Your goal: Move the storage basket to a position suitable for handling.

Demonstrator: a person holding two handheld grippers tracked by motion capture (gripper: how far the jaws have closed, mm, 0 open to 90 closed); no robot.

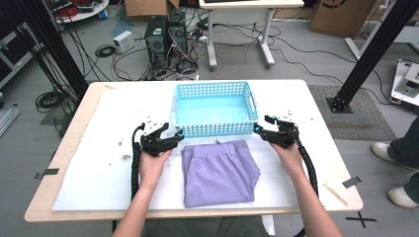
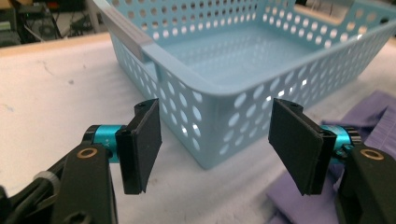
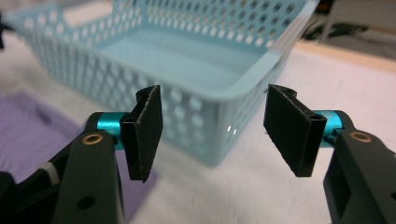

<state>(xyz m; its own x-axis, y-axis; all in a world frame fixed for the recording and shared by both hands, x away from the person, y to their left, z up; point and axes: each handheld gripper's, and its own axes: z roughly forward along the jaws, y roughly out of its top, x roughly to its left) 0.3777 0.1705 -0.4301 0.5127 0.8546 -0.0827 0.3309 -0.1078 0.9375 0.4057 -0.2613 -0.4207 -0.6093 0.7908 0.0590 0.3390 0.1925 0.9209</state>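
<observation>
Nearest the camera in the high view, two forearms enter over the near edge of the surface (image 1: 89, 148), each hand carrying a claw. Left claw (image 1: 179, 135): jaws spread, nothing between them, sitting just off the near-left corner of the basket. In the left gripper view the left claw's pads (image 2: 142, 144) frame that corner without touching it. Right claw (image 1: 257, 129): jaws likewise spread and empty, just beside the near-right corner of the basket; the right gripper view confirms the right claw's pads (image 3: 145, 130) stand apart from the plastic wall.

Item one: a folded lilac fabric garment with an elasticated waistband (image 1: 217, 173), lying flat at the middle of the near half of the surface, its waistband end close to the basket's near wall. It is not gripped by either claw.

Item two: a light blue perforated plastic basket with side handles (image 1: 215, 129), standing upright at the centre, toward the far edge. Its interior is bare.

Assessment: folding appears complete, as the garment is compact and squared. Placement into the basket is outstanding. Judged from the claw positions, either the basket is about to be handled or the garment picked up; neither grip is yet made.
</observation>
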